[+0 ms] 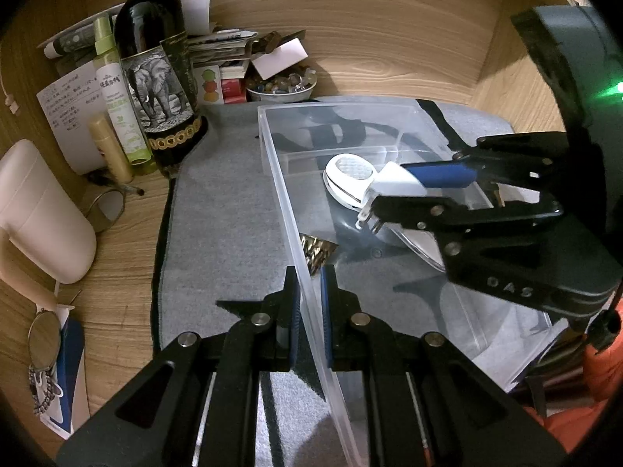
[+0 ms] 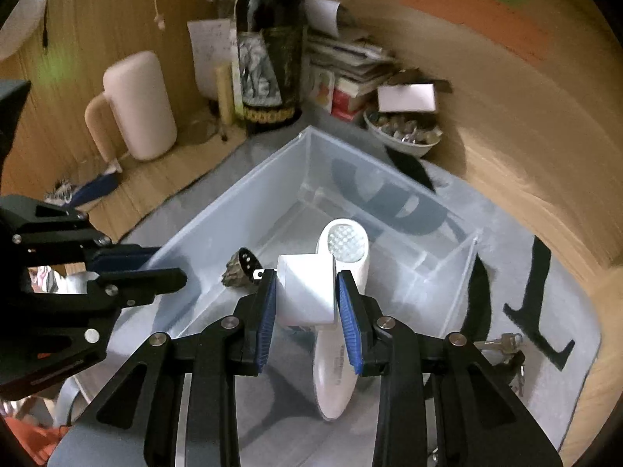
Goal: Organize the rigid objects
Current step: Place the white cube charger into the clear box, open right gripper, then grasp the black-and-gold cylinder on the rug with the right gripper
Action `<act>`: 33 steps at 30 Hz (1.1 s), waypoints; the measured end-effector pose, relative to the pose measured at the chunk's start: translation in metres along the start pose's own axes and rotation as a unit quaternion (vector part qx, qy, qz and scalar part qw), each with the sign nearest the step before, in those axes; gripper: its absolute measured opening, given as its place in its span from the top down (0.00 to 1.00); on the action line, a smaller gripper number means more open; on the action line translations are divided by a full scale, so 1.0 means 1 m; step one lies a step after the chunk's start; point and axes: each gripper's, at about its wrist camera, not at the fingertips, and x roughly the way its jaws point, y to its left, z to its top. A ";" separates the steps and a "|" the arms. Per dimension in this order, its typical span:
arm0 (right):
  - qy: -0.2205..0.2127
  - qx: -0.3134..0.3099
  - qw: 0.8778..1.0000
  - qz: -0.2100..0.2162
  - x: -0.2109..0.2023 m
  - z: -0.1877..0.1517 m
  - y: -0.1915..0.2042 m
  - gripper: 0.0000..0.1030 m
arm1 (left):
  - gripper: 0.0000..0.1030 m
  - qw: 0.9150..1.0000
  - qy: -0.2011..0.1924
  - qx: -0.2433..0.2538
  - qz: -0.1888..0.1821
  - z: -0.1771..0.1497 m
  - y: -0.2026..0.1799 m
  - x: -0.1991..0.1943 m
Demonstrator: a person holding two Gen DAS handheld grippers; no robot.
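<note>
A clear plastic bin (image 1: 272, 163) (image 2: 272, 179) sits on a grey mat. My left gripper (image 1: 309, 295) is shut on the bin's left wall. My right gripper (image 2: 305, 292) (image 1: 405, 190) is shut on a white plug adapter (image 2: 305, 292) (image 1: 393, 181) and holds it over the bin. Below it in the bin lies a white handheld device with a mesh head (image 2: 342, 272) (image 1: 350, 179). A small gold and dark object (image 1: 317, 251) (image 2: 237, 268) lies in the bin near the left wall.
A dark wine bottle (image 1: 155, 58) (image 2: 268, 58), spray bottles (image 1: 117, 93), papers, a bowl of beads (image 1: 280, 85) (image 2: 405, 132) and a white jug (image 1: 35, 210) (image 2: 136, 105) crowd the wooden corner. Keys (image 2: 502, 344) lie on the mat right of the bin.
</note>
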 end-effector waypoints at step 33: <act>-0.103 0.050 0.991 -0.071 -0.073 -0.009 -0.037 0.28 | 0.91 1.000 0.000 -0.003 -0.004 -0.002 0.001 -0.003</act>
